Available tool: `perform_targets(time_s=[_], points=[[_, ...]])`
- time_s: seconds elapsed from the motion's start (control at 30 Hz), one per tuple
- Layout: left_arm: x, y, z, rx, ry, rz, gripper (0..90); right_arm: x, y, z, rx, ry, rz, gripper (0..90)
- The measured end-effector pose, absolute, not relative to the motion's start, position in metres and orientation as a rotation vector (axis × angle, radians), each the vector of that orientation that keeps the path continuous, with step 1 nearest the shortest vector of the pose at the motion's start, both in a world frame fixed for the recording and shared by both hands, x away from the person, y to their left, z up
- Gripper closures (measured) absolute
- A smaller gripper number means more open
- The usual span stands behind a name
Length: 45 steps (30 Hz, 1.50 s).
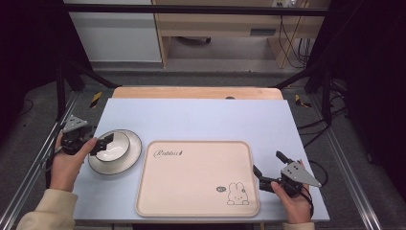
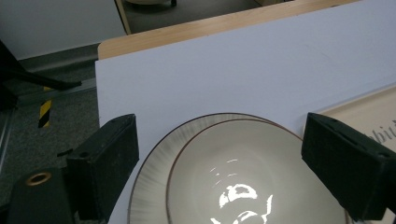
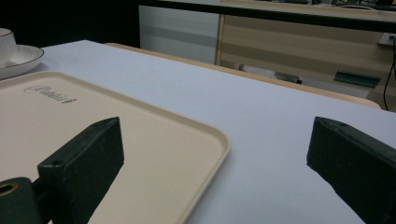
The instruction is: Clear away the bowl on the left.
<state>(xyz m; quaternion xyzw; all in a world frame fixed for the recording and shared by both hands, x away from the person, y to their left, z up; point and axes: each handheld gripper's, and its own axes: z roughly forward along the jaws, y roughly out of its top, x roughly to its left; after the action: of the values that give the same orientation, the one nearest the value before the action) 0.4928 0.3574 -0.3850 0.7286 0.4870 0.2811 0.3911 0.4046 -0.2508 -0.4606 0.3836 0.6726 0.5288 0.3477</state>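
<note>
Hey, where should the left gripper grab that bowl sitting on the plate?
Pinch the bowl's near rim, coming from its left, one jaw inside, one outside. The thin upright wall clears the plate, and the open left gripper is already there.

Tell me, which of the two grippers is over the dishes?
The left gripper, beside the tray: its open fingers straddle the bowl sitting on the plate. The right gripper hovers by the tray's right edge.

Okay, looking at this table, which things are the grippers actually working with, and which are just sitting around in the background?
In play: bowl stacked on plate, under the open left gripper; tray, beside the open right gripper.

Background: striped tape markers, cables, wooden furniture.
</note>
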Motion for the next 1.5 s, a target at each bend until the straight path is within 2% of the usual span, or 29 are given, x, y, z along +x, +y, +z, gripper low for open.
perform_targets(time_s=[0.17, 0.53, 0.83, 1.17, 1.5], points=[[0.494, 0.370, -0.388, 1.848, 1.274, 0.713, 11.7, 0.404, -0.251, -0.460, 0.995, 1.745, 1.375, 4.0], [0.496, 0.382, -0.395, 1.852, 1.387, 0.662, 21.8, 0.405, -0.250, -0.461, 1.003, 1.750, 1.376, 4.0], [0.499, 0.381, -0.410, 1.914, 1.466, 0.605, 38.6, 0.407, -0.248, -0.464, 1.013, 1.763, 1.369, 4.4], [0.505, 0.385, -0.422, 1.891, 1.574, 0.506, 58.4, 0.406, -0.248, -0.464, 1.014, 1.764, 1.375, 4.4], [0.510, 0.382, -0.433, 1.884, 1.629, 0.418, 67.5, 0.407, -0.248, -0.464, 1.012, 1.766, 1.375, 4.4]])
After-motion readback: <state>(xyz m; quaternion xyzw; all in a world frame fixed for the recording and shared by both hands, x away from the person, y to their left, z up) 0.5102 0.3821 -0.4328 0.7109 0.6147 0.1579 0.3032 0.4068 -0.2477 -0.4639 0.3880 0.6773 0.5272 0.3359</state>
